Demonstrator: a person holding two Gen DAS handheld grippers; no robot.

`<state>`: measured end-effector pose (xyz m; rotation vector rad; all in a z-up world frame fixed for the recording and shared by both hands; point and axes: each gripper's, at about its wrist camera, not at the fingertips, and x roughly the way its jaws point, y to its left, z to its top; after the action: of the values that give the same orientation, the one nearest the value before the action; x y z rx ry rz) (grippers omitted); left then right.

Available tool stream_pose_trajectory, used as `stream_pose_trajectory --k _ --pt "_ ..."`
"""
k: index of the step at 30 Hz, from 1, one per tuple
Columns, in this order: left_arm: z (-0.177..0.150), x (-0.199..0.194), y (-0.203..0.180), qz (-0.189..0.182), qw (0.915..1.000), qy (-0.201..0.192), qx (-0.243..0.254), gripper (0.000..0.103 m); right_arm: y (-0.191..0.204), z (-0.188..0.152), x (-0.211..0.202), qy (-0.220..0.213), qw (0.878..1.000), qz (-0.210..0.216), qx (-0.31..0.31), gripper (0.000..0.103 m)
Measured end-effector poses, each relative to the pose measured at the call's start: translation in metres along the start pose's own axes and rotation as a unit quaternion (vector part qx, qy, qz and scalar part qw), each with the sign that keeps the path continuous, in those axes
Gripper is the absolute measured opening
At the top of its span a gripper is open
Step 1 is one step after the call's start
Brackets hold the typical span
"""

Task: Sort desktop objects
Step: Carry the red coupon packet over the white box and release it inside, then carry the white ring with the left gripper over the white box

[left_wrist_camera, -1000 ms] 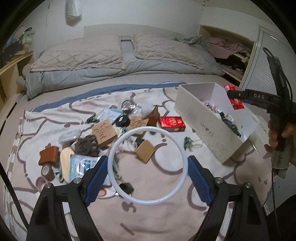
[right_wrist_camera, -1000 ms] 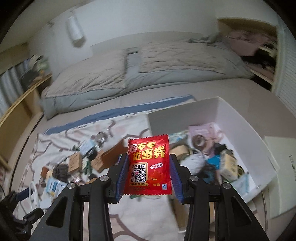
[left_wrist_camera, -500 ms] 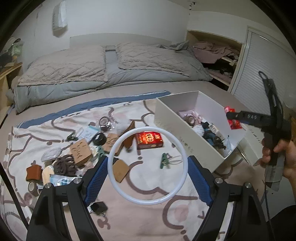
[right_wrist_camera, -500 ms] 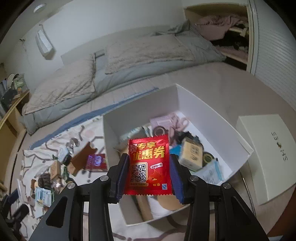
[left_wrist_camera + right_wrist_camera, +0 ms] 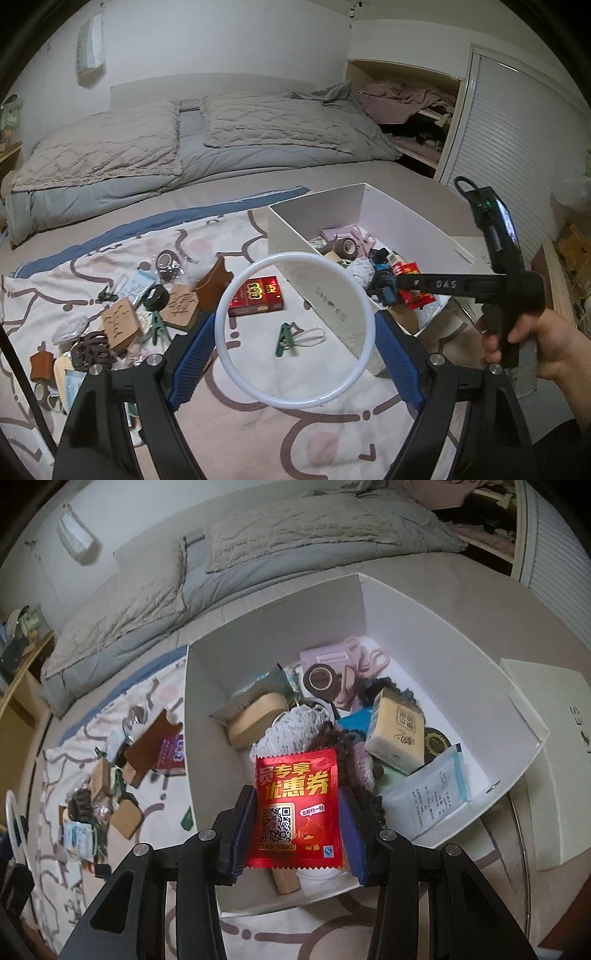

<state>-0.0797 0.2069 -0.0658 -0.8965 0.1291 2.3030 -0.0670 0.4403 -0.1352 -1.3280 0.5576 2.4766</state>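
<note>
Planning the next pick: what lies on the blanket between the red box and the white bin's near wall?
Left wrist view: bare blanket between the red box and the white bin.

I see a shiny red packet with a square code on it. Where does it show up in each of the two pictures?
Left wrist view: the red packet is small, at right of middle, over the white box, partly behind the right gripper's black bar.
Right wrist view: the red packet fills the lower middle, between the right gripper fingers.
Shared landmark: the white box.
</note>
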Motion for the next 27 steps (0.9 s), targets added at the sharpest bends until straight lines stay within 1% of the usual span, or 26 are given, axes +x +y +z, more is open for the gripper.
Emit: stream_pose_trajectory --k 1,2,3,4,5,7,10,13,21,27 --pt "0.000 0.002 -0.002 -0.002 1.0000 0.001 0.001 0.085 -0.001 0.001 0.002 0.005 1.000 0.001 0.001 0.049" --pt "0.000 0.004 -0.003 -0.002 1.0000 0.002 0.002 0.085 -0.003 0.001 0.004 0.010 1.000 0.003 0.006 0.059" --pt "0.001 0.007 -0.004 -0.003 1.0000 0.003 0.002 0.085 -0.004 0.002 0.005 0.011 1.000 0.006 0.012 0.072" --pt "0.001 0.010 -0.005 -0.003 1.0000 0.004 0.002 0.085 -0.007 0.003 0.006 0.010 1.000 0.008 0.017 0.076" --pt "0.002 0.012 -0.006 -0.004 1.0000 0.005 0.001 0.085 -0.008 0.003 0.006 0.009 1.000 0.008 0.020 0.078" --pt "0.002 0.016 -0.006 -0.006 1.0000 0.007 0.000 0.085 -0.007 0.006 0.007 0.012 1.000 0.009 0.015 0.078" --pt "0.004 0.022 -0.009 -0.008 0.9999 0.006 0.000 0.085 -0.007 0.005 0.009 0.024 0.999 0.021 0.016 0.078" --pt "0.007 0.027 -0.011 -0.009 0.9999 0.005 0.000 0.085 -0.007 0.005 0.011 0.030 0.999 0.020 0.014 0.078" --pt "0.014 0.040 -0.016 -0.013 0.9999 0.002 -0.003 0.085 -0.021 0.008 0.005 0.012 1.000 0.011 0.010 0.078" --pt "0.021 0.047 -0.026 -0.018 0.9998 -0.001 0.004 0.085 -0.030 0.009 -0.006 -0.013 1.000 -0.004 -0.011 0.078"
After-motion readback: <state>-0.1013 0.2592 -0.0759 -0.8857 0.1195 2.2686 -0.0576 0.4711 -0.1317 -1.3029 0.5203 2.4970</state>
